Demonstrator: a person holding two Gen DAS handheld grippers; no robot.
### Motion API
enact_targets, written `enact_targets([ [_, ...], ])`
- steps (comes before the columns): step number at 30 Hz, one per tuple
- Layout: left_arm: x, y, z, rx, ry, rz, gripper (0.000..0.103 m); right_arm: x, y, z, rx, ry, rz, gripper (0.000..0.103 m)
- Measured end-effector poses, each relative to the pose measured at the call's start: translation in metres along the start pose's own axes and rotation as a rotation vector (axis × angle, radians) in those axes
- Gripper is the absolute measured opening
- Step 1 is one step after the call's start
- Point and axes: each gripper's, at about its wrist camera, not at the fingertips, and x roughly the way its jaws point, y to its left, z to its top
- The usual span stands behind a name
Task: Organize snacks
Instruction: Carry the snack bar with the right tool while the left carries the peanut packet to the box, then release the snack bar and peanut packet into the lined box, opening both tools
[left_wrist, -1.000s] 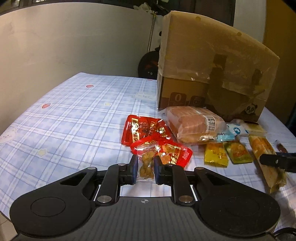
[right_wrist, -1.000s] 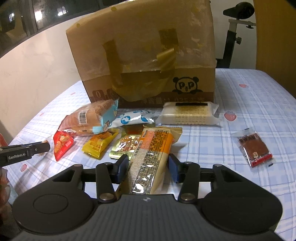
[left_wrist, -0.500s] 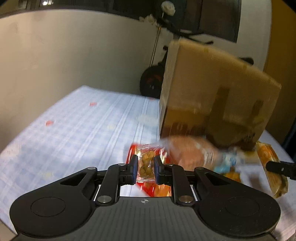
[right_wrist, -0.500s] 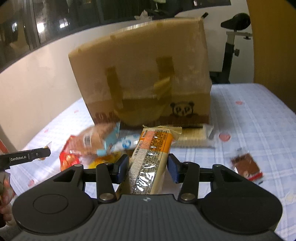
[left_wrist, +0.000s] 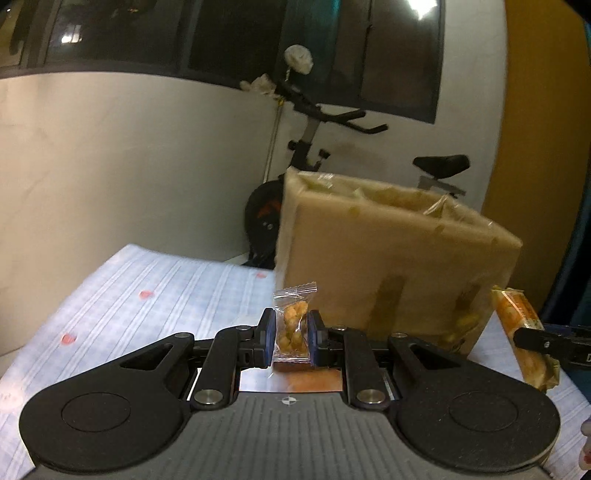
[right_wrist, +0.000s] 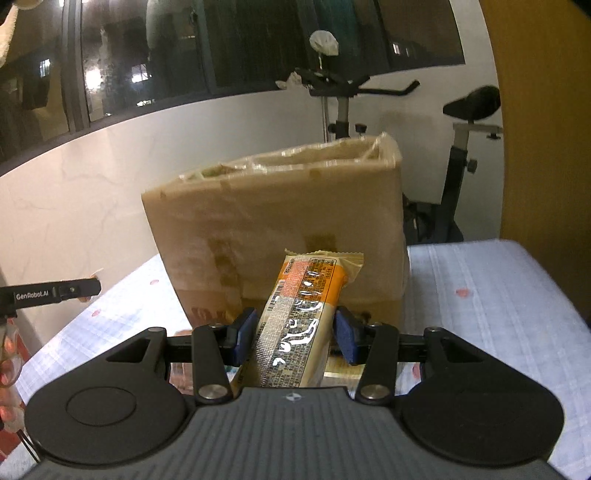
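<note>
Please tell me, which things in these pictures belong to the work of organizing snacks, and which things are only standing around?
Belonging to the job:
- small clear packet of golden fried snack, in the left gripper
- long orange-and-white wrapped snack bar, in the right gripper
- tall tape-covered cardboard box

Only standing around:
- black exercise bike
- checked blue tablecloth

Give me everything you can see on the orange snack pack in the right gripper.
The orange snack pack is a long, flat, glossy plastic wrapper, orange with cream ends, a printed text panel and a barcode facing the camera. Its crimped far end points toward the cardboard box behind it. The right gripper is shut on its sides, blue fingers pressing in. It touches nothing else visible.
</note>
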Motion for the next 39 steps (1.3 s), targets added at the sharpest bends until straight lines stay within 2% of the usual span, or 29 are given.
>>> enact_targets([
  [8,0.01,-0.024,0.03,0.022,-0.021,-0.079,0.019,-0.001,-0.001,0.03,-0.039,-0.05,0.017,0.048],
  [14,0.023,-0.042,0.061,0.049,-0.063,-0.125,0.019,-0.001,-0.014,0.062,-0.02,-0.111,0.04,0.048],
  [20,0.055,-0.059,0.092,0.068,-0.084,-0.162,0.019,0.016,-0.022,0.1,-0.039,-0.159,0.034,0.048],
  [24,0.086,-0.074,0.111,0.074,-0.07,-0.202,0.019,0.04,-0.022,0.126,-0.085,-0.18,0.029,0.048],
  [30,0.126,-0.097,0.12,0.132,-0.028,-0.225,0.019,0.084,-0.026,0.146,-0.137,-0.142,0.007,0.048],
  [37,0.156,-0.106,0.116,0.182,0.039,-0.201,0.02,0.118,-0.04,0.132,-0.113,-0.041,-0.018,0.048],
  [39,0.161,-0.109,0.115,0.206,0.051,-0.179,0.026,0.122,-0.044,0.129,-0.11,-0.026,-0.021,0.048],
])
